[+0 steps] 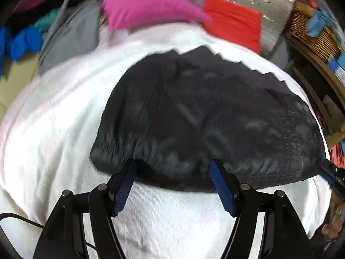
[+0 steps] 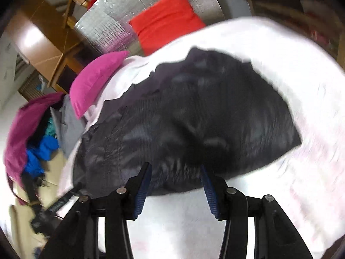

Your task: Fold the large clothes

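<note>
Left wrist view: black jacket lies seemingly folded at 12 o'clock; left gripper and right gripper gape empty.

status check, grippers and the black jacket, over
Left gripper open, right gripper open, nothing held. Black jacket lies bunched on white bedcover. Pink pillow beyond it, clear of jacket.

A pink cushion and a red cushion lie beyond the white sheet, beside a wicker basket.

Each black tool bears ribbed blue pads and silver pivot screws.
</note>
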The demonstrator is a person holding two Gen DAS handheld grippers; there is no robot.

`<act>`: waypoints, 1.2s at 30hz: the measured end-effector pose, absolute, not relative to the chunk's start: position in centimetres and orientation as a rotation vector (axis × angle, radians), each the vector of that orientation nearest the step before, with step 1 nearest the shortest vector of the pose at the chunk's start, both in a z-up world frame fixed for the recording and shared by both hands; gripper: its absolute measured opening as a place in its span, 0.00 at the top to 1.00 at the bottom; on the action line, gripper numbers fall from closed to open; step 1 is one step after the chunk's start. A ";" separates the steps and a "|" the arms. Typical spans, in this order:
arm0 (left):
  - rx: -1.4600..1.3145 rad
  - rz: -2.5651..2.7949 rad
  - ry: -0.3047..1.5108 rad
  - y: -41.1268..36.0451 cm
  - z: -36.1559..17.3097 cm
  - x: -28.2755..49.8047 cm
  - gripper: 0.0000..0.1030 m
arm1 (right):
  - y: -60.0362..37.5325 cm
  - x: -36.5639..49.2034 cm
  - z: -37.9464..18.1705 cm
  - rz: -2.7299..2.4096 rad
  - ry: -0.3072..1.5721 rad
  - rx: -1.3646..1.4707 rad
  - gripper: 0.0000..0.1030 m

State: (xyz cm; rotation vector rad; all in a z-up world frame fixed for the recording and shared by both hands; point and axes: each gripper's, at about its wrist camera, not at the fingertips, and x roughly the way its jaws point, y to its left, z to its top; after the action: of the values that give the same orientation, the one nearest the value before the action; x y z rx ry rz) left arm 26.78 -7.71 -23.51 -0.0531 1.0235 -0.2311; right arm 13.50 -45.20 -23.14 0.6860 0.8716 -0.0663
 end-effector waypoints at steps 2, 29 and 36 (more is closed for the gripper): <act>-0.131 -0.217 1.063 -6.5 -24.2 26.7 0.31 | -46.2 13.1 -23.9 -0.053 0.876 0.793 0.36; -0.508 -0.144 1.003 -1.9 -25.9 30.9 0.55 | -48.7 13.8 -26.3 -0.246 0.724 0.999 0.65; -0.453 -0.093 1.043 -2.5 -26.0 30.4 0.38 | -49.8 13.3 -27.7 -0.226 0.776 1.127 0.29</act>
State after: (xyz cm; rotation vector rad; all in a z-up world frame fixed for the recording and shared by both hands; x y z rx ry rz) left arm 30.38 -2.46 -26.05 -0.4528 1.0433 -0.0931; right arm 13.30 -49.79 -27.71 1.1271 0.7758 -0.2264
